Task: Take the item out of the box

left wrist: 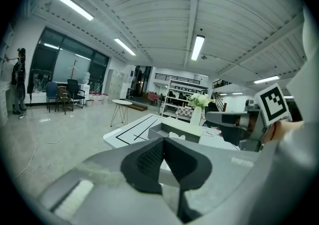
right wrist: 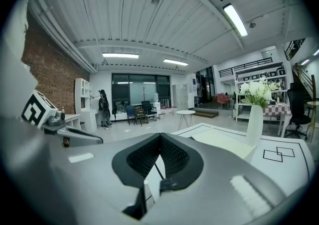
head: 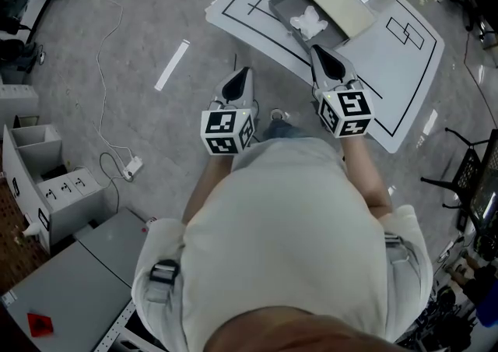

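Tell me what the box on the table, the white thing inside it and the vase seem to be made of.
Box: probably cardboard or paperboard, matte grey, with thin flat walls and sharp corners.
White item: soft, perhaps cloth or plush, going by its lumpy, crumpled outline; too small to be sure.
Vase: smooth plain white, ceramic or plastic; the look leaves that open.

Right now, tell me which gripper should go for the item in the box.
Right. The right gripper is over the table, tip near the box and the white item; the left gripper hangs over the floor.
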